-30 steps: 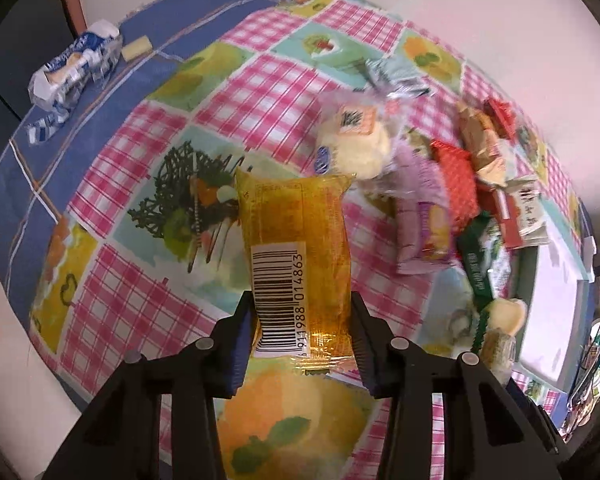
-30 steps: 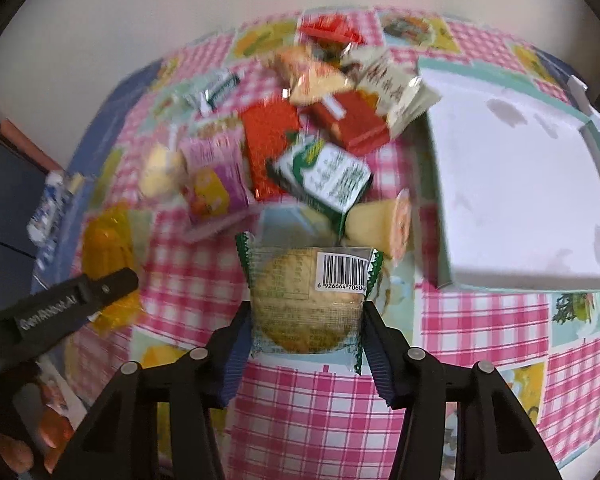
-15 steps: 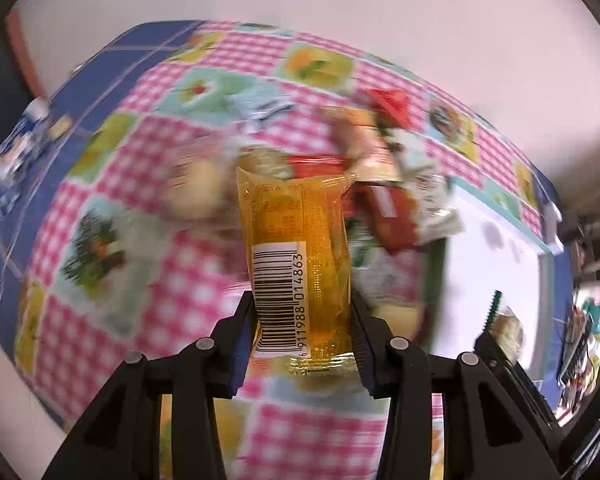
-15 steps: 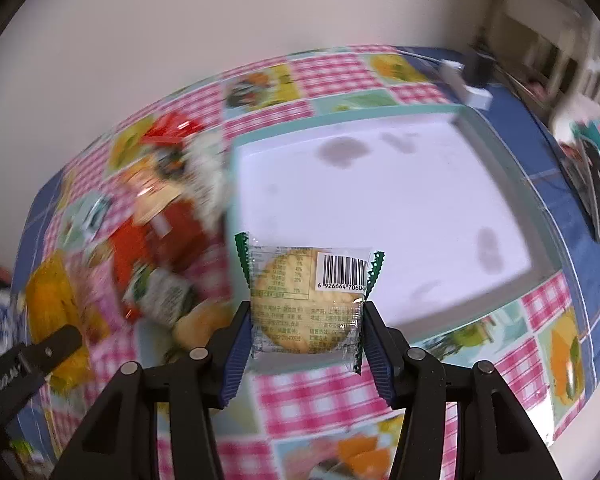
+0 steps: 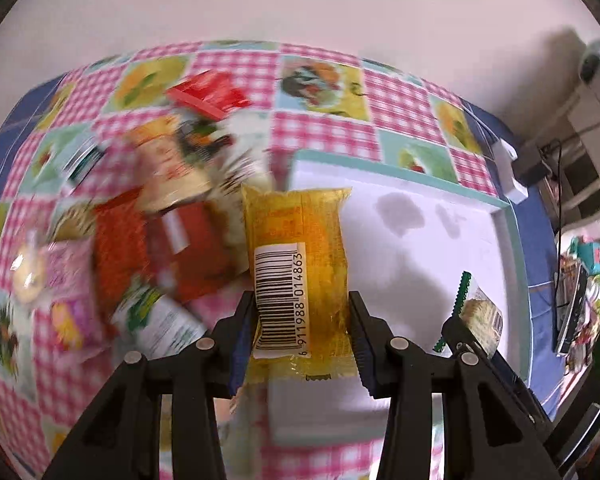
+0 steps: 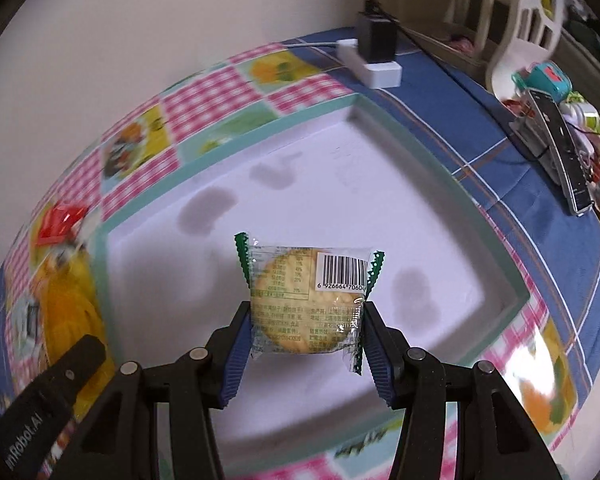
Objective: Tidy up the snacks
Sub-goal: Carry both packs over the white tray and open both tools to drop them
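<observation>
My left gripper (image 5: 300,320) pinches the yellow barcoded snack packet (image 5: 298,256) over the white, teal-rimmed tray (image 5: 512,240); my right gripper (image 6: 306,334) clamps the clear-wrapped round biscuit (image 6: 300,304) above it. Slippery film (thin grips) could slide out early, landing outside the tray.

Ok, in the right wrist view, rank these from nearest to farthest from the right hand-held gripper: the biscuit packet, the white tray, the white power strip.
1. Biscuit packet: clamped between the right hand-held gripper pads.
2. White tray: directly below and ahead.
3. White power strip: far table edge, upper right, beyond the tray.
</observation>
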A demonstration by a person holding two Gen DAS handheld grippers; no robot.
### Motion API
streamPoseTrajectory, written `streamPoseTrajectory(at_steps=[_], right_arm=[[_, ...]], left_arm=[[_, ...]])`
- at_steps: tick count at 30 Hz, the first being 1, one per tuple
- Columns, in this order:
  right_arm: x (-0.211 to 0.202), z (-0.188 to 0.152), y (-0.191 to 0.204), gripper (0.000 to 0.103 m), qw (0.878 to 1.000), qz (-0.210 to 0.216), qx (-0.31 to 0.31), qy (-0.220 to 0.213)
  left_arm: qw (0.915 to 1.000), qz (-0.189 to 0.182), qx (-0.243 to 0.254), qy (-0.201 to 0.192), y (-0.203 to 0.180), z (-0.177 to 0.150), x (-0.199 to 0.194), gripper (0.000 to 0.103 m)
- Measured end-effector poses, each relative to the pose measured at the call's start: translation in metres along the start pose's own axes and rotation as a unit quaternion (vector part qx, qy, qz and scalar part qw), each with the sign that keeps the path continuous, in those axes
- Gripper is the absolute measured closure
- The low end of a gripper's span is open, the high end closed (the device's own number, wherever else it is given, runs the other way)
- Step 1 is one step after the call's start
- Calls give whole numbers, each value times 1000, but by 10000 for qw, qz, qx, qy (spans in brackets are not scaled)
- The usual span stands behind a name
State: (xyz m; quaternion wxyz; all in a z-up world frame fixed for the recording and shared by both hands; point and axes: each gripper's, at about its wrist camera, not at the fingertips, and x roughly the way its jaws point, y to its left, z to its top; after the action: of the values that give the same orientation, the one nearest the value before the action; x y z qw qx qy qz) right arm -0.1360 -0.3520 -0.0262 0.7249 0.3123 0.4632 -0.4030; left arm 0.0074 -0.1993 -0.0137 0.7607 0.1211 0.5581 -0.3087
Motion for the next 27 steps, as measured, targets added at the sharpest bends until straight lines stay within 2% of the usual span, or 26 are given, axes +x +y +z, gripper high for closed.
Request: streamPoseTrajectory(at_steps=[9, 11, 12, 13, 18, 20, 24, 27], right_arm=[[28, 33, -20, 46, 9990, -292, 286, -185], [32, 36, -23, 45, 9987, -328, 332, -185], [34, 37, -24, 45, 9987, -340, 346, -183], [35, 38, -25, 44, 9987, -349, 333, -176], [36, 38, -23, 37, 9990, -387, 190, -148], [34, 35, -20, 31, 9989, -417, 100, -161], [29, 26, -13, 19, 9983, -513, -154, -240], [24, 18, -9, 18, 9984, -467, -220, -217]], left_arm=[[9995, -112, 282, -115, -35, 26, 33, 57], [9996, -124, 215, -103, -34, 29, 41, 46], [9997, -129, 195, -111, -34, 30, 42, 28], [9996, -177, 175, -132, -33, 31, 43, 22], [9996, -125, 195, -132, -30, 31, 37, 19], [9996, -56, 216, -161, -28, 31, 31, 15], [9993, 115, 208, -299, -19, 27, 15, 13], [9986, 254, 122, -457, -6, 23, 0, 2]])
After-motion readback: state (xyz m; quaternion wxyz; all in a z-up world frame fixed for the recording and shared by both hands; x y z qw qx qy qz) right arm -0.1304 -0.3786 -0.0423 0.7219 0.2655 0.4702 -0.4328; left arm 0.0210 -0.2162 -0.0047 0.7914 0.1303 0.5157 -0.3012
